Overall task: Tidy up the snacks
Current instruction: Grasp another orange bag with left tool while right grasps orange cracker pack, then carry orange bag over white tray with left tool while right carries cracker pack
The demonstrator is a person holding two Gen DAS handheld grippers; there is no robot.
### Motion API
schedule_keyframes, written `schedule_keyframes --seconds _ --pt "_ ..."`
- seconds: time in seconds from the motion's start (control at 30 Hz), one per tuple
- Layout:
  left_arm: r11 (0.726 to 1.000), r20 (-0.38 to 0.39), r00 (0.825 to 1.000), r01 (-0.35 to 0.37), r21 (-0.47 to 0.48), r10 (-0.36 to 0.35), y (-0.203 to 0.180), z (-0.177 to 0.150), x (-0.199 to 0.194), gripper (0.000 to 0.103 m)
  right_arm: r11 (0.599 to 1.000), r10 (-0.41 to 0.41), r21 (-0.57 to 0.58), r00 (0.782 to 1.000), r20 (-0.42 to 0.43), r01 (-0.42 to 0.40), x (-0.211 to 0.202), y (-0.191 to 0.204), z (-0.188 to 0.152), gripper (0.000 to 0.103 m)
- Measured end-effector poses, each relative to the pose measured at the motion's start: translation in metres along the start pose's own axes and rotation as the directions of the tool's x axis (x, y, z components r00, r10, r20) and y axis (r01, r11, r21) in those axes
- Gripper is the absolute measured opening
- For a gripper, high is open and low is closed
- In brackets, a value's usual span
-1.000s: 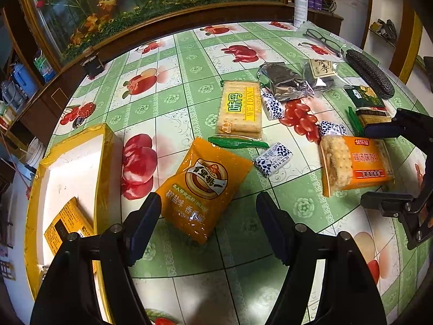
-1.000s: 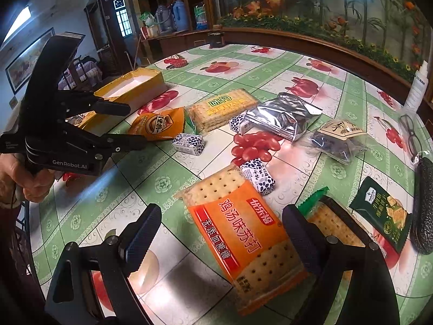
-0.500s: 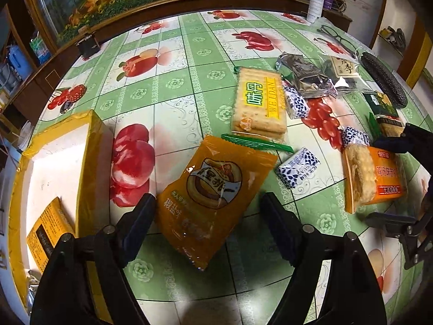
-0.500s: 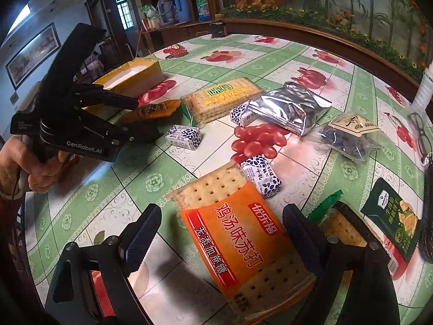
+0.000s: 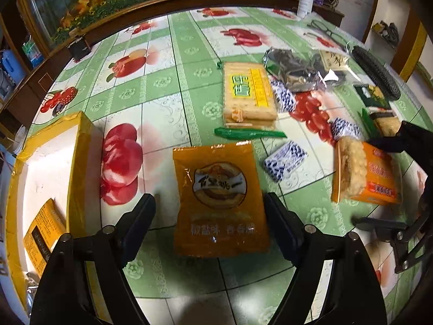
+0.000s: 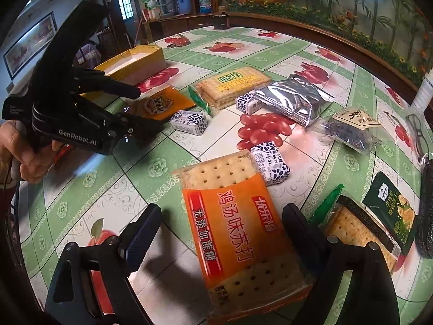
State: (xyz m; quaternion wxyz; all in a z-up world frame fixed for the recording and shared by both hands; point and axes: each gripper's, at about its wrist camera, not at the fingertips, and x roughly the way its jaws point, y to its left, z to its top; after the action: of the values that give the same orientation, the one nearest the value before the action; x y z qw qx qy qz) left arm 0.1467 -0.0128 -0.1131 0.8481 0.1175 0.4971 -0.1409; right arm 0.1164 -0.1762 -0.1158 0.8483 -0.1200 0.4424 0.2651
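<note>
Yellow-walled box (image 5: 81,146): far left on the bench (image 5: 167,86), open top, one yellow packet (image 5: 40,233) already lying inside. Taken as the landmark below.

Left tool (image 5: 209,216): jaws wide apart and empty, straddling the lower half of the orange snack pouch (image 5: 220,197). Pads do not touch it. The pouch lies flat, just right of the box, long axis running away from the tool, printed top edge toward the far side of the bench.

Further right of the box: WEIDA cracker pack (image 5: 247,94), blue-and-white wrapped sweets (image 5: 285,159), silver foil bag (image 6: 292,98).

Right tool (image 6: 219,235): jaws also spread, gripping nothing, set either side of the orange soda-cracker pack (image 6: 238,230). This pack lies well right of the box, flat, long axis along the tool's line, bare cracker end pointing away.

Step in hand (judgement): pre-grasp on both packs, sorting barely begun, most snacks still loose. Next move likely calls for lowering each tool until the pads flank the pack's long edges, closing gently, since crackers may crush, then carrying toward the box.
</note>
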Motion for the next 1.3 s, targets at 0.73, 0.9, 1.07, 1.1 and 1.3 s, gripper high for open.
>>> schedule_keyframes --seconds 0.73,0.9,1.07,1.1,1.3 --pt "0.989 0.104 0.992 0.077 -0.123 -0.064 0.001 -0.04 -0.034 0.049 0.979 0.018 0.199 0.995 0.102 -0.039 -0.033 0.004 -0.019 0.055" --pt "0.984 0.163 0.985 0.08 -0.159 -0.054 0.003 -0.051 -0.064 0.049 0.964 0.037 0.252 0.986 0.165 -0.079 -0.053 0.011 -0.023 0.055" --pt "0.979 0.226 0.974 0.06 -0.193 -0.015 0.009 -0.062 -0.097 0.049 0.959 0.039 0.265 0.975 0.217 -0.097 -0.072 0.027 -0.019 0.055" --pt "0.977 0.243 0.97 0.066 -0.202 -0.015 0.012 -0.064 -0.105 0.049 0.96 0.039 0.261 0.974 0.225 -0.099 -0.075 0.031 -0.017 0.055" --pt "0.965 0.311 0.95 0.094 -0.244 -0.014 0.035 -0.082 -0.138 0.049 0.972 0.049 0.207 0.961 0.273 -0.109 -0.093 0.063 0.001 0.055"
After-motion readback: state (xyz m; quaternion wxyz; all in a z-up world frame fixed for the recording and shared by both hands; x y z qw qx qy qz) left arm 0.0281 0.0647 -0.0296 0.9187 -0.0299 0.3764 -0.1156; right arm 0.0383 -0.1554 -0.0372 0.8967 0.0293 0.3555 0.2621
